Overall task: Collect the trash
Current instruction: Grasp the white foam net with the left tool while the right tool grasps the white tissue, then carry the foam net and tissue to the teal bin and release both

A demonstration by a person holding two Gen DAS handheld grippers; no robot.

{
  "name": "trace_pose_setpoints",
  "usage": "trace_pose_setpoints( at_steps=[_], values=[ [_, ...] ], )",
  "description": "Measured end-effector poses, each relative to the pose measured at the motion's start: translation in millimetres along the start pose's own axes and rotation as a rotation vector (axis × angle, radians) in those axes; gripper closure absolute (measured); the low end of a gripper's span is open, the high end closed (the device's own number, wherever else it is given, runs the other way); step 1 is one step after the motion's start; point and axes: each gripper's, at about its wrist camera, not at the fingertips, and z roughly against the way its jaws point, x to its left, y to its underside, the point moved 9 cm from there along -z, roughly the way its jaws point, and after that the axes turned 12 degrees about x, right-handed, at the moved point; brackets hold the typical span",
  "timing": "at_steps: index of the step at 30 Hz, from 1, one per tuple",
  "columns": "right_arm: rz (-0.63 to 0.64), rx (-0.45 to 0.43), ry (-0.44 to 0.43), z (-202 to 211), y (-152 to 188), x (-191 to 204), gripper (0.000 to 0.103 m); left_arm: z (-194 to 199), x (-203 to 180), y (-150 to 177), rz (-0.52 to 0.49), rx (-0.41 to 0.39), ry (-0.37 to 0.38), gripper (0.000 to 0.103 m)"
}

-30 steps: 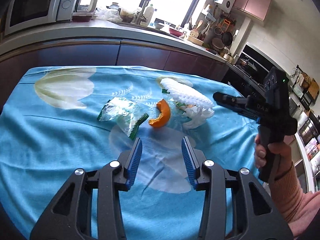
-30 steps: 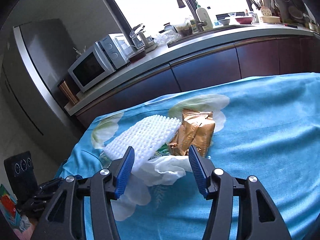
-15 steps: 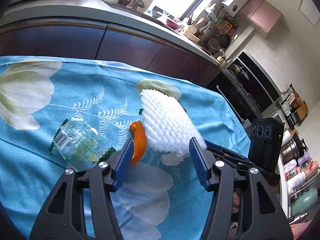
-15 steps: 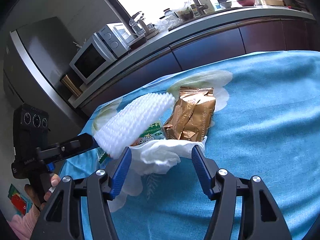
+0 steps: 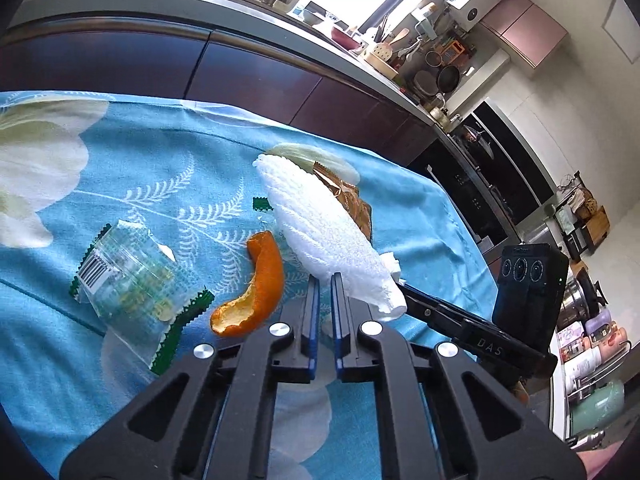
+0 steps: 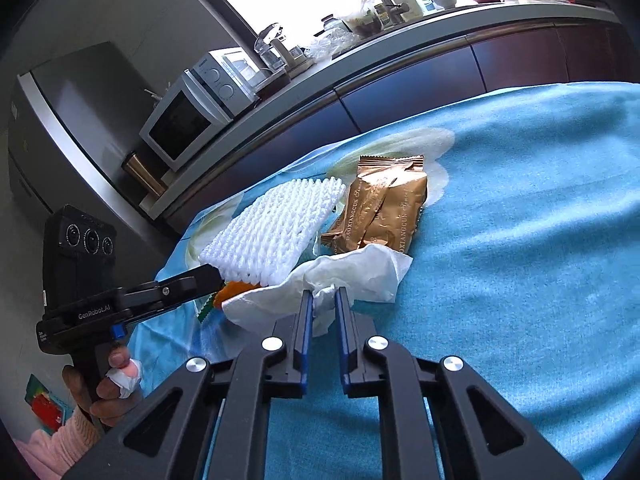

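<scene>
The worktop [image 5: 120, 168] carries a blue floral cloth. White foam fruit netting [image 5: 316, 220] — ribbed and flattened — is pinched at its near edge by the left tool [image 5: 325, 280]. A crumpled white tissue [image 6: 352, 276] is nipped by the right tool [image 6: 322, 296]. A gold snack wrapper [image 6: 384, 204] lies partly hidden behind the netting, with a clear wrapper [image 5: 128, 280] — print illegible — and orange peel [image 5: 256, 292] close by.

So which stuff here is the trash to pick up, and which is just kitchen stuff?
Trash:
white foam net, in the left gripper
white tissue, in the right gripper
orange peel
clear wrapper
gold snack packet

Just kitchen stuff:
microwave
blue tablecloth
</scene>
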Motion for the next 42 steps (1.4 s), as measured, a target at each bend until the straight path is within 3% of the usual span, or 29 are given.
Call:
trace_pose_setpoints(
  at_steps=[16, 28, 42],
  values=[
    [0.063, -0.046, -0.041, 24, 12, 28, 0.096, 83, -2, 48, -0.078, -0.128, -0.09, 0.098],
    [0.178, -0.008, -0.1, 2, 22, 92, 0.096, 151, 31, 103, -0.009, -0.216, -0.124, 0.098],
    [0.317, 0.073, -0.185, -35, 35, 174, 0.096, 234, 70, 146, 0.085, -0.341, -0.17, 0.098]
  ],
)
